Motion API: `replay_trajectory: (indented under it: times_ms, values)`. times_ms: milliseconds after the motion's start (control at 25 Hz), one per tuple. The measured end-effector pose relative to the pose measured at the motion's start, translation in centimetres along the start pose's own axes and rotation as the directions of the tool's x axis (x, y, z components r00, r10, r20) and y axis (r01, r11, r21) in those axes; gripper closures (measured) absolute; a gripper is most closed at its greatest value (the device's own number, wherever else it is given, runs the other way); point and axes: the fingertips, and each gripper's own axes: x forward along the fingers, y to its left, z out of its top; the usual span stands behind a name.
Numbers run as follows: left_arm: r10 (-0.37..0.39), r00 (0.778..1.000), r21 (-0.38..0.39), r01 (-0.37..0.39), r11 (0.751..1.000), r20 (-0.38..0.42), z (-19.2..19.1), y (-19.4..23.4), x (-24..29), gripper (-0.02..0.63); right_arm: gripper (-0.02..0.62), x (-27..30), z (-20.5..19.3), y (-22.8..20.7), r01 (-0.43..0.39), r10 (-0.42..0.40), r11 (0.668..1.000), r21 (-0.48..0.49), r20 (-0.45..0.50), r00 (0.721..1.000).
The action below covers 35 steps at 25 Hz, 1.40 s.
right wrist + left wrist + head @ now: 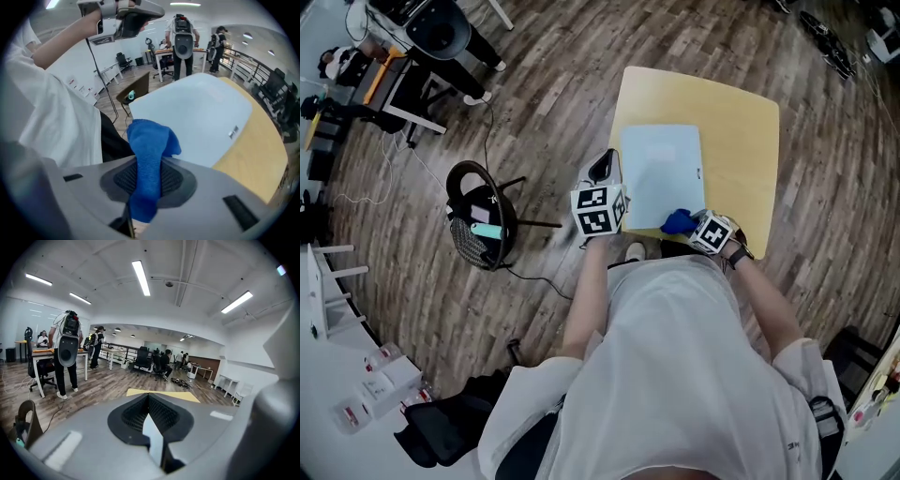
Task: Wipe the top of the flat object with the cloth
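Yellow table (741, 131): pale blue flat board (661, 173) lying on top

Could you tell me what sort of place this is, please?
Probably an open-plan office or lab: desks and office chairs, long ceiling strip lights, and a wide wood-plank floor.

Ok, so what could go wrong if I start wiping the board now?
Two likely risks. The board lies loose on the table, and the left claw is up in the air, not on it, so a wiping stroke could slide the board. The right claw pinches the cloth in a narrow bunch with little sticking out, so its hard tips may scrape the board.
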Motion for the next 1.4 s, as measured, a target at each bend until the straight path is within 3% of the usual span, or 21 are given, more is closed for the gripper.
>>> replay_trajectory:
  times_ms: [320, 440, 560, 640, 760, 920, 1040, 1160, 1240, 1400]
  values:
    - [-0.117, 0.992, 0.062, 0.119, 0.991, -0.039, -0.1, -5.6, 2.9, 0.597, 0.509, -2.1, -4.0, -2.5, 0.056, -0.06, 0.988, 0.147, 0.026, 0.998]
    - [-0.142, 0.989, 0.075, 0.144, 0.987, -0.037, 0.8, -6.5, 3.7, 0.597, 0.508, -2.9, -2.4, -3.1, 0.082, -0.09, 0.985, 0.15, 0.048, 0.995]
    - [-0.152, 0.988, 0.084, 0.152, 0.985, -0.007, 2.8, -6.8, 4.0, 0.597, 0.508, -6.0, 2.5, -5.7, 0.152, -0.197, 0.963, 0.22, 0.195, 0.961]
    - [-0.156, 0.987, 0.097, 0.153, 0.983, 0.029, 5.0, -6.8, 3.9, 0.597, 0.508, -9.7, 6.3, -8.8, 0.244, -0.333, 0.923, 0.297, 0.303, 0.893]
    - [-0.16, 0.982, 0.113, 0.149, 0.982, 0.099, 8.8, -7.1, 3.7, 0.597, 0.508, -16.5, 11.9, -12.6, 0.325, -0.492, 0.858, 0.399, 0.451, 0.745]
    - [-0.147, 0.968, 0.159, 0.116, 0.98, 0.201, 14.0, -7.7, 3.1, 0.597, 0.509, -25.3, 17.9, -14.9, 0.339, -0.578, 0.814, 0.471, 0.607, 0.545]
    - [-0.142, 0.953, 0.188, 0.093, 0.978, 0.268, 17.1, -8.0, 2.6, 0.597, 0.509, -30.1, 20.8, -15.4, 0.36, -0.609, 0.793, 0.491, 0.669, 0.426]
    - [-0.143, 0.937, 0.215, 0.076, 0.974, 0.318, 19.1, -8.3, 1.8, 0.597, 0.51, -33.6, 22.4, -15.4, 0.411, -0.644, 0.757, 0.508, 0.689, 0.333]
    - [-0.146, 0.929, 0.228, 0.068, 0.971, 0.341, 20.0, -8.5, 1.6, 0.597, 0.511, -35.1, 22.9, -15.3, 0.441, -0.66, 0.735, 0.515, 0.693, 0.289]
    - [-0.149, 0.923, 0.228, 0.069, 0.971, 0.355, 20.4, -8.8, 1.9, 0.597, 0.512, -35.9, 23.0, -15.4, 0.469, -0.676, 0.712, 0.523, 0.69, 0.256]
